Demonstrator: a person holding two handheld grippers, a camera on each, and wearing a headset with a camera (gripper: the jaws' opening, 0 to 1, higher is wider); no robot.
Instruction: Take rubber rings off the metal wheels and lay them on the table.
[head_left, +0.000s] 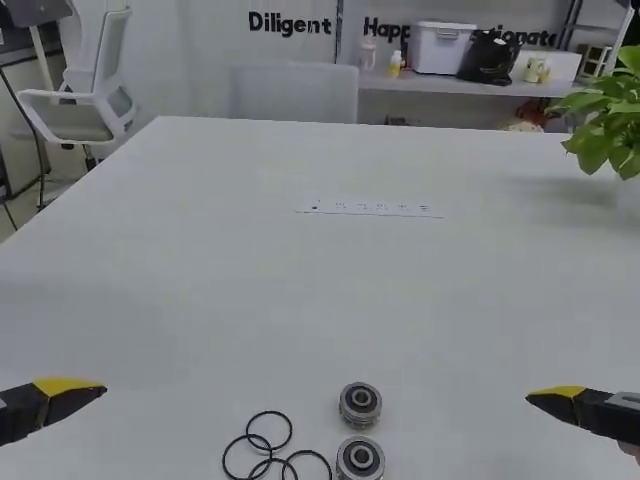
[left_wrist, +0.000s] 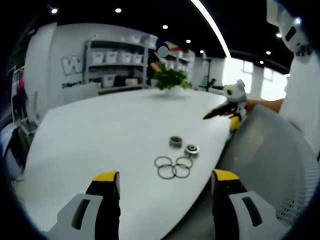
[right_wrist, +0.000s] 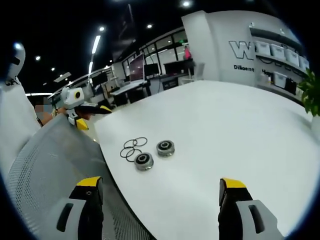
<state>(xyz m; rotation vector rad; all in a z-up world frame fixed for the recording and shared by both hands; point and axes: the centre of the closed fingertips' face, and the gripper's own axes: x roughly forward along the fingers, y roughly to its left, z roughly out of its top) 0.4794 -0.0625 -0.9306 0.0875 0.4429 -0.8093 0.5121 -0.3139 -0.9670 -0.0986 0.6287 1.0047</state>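
Rings off, job apparently finished
Rubber rings (head_left: 262, 443) lie loose near the table's (head_left: 300, 300) near edge, left of two bare-looking metal wheels (head_left: 360, 400); left gripper (left_wrist: 162, 180) and right gripper (right_wrist: 160, 187) gape empty.

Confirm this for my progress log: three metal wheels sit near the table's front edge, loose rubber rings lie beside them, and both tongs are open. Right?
Not three: the head view shows two metal wheels near the table's front edge. The rest stands: loose rubber rings lie beside them, and the left tongs and right tongs are both open.
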